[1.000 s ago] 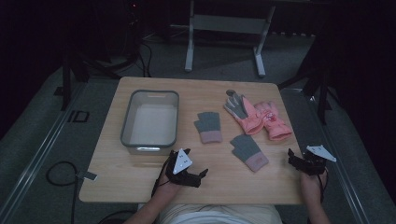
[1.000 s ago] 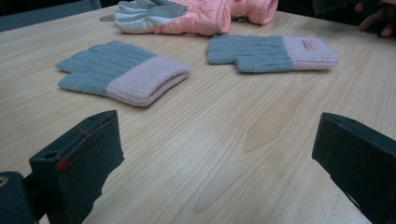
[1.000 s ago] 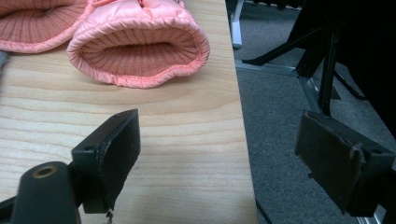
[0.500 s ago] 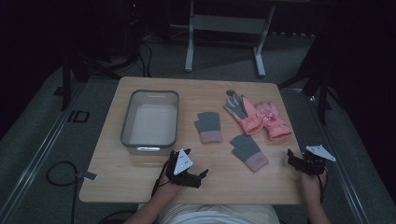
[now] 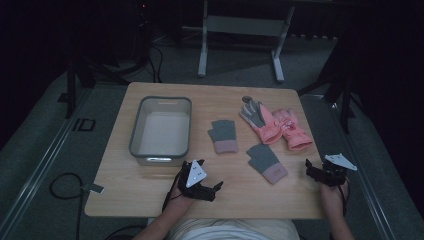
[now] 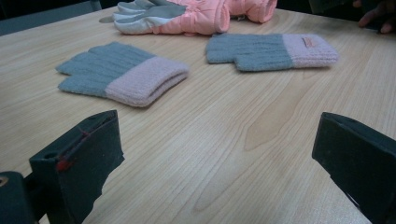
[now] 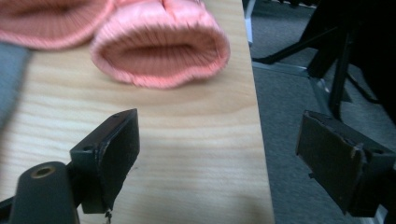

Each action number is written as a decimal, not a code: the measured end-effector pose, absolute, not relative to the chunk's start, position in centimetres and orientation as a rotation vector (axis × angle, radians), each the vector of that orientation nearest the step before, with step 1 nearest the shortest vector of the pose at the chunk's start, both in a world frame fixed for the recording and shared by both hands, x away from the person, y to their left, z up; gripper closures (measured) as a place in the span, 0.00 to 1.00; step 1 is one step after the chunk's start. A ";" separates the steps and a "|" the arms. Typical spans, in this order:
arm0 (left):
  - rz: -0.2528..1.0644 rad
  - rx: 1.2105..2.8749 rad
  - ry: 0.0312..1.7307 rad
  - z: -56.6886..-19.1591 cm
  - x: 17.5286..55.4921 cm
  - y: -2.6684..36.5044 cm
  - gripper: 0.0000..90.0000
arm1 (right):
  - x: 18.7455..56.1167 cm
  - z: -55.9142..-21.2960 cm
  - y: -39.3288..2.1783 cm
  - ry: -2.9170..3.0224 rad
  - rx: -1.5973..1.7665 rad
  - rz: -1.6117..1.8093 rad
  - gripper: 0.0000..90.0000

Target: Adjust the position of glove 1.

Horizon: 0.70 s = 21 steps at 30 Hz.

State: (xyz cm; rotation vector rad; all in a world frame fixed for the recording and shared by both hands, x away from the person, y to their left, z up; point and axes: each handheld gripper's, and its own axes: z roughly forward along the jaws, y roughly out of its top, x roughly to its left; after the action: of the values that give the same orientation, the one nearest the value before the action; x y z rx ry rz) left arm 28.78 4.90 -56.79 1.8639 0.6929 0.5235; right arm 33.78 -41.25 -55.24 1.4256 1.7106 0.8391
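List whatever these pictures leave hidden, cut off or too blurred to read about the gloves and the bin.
- Label on the grey knit glove: left gripper view, too small to read.
- Pink ski gloves: right gripper view, fingers cut off by the top edge; one cuff cut by the left edge.
- Grey shape: right gripper view, blurred, cut by the left edge.
- Bin: high view, too dim to tell whether anything small lies inside.

We see a dim room with grey carpet floor point(image 5: 60, 150) around the light wooden worktop point(image 5: 150, 185). Beyond its far edge stands a grey metal frame point(image 5: 240, 30). Black cables point(image 5: 65, 185) coil on the floor near its left edge.
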 end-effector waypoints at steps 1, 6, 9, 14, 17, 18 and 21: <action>0.524 1.864 0.693 -56.8 28.8 4.9 0.01 | 33.8 -55.2 -41.3 1.711 1.426 0.839 0.15; 0.515 1.868 0.688 -56.8 28.8 4.9 0.01 | 33.8 -53.8 -41.0 1.697 1.418 0.851 0.15; 0.505 1.866 0.693 -56.8 28.9 5.0 0.01 | 33.8 -53.3 -41.1 1.688 1.415 0.861 0.15; 0.508 1.862 0.695 -56.8 28.9 5.0 0.01 | 33.9 -51.8 -40.9 1.670 1.429 0.893 0.15; 0.513 1.861 0.694 -56.8 28.8 5.0 0.01 | 34.2 -51.0 -40.8 1.669 1.422 0.907 0.15; 0.514 1.860 0.694 -56.8 28.8 5.0 0.01 | 34.3 -50.7 -40.7 1.664 1.424 0.910 0.15; 0.508 1.865 0.696 -56.8 28.9 5.0 0.01 | 34.6 -49.7 -40.7 1.659 1.427 0.932 0.15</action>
State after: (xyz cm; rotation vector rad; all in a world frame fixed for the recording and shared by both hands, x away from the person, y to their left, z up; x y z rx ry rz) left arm 28.90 4.97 -56.78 1.8649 0.6959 0.5077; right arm 34.61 -40.69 -49.69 1.4271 1.6588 0.9324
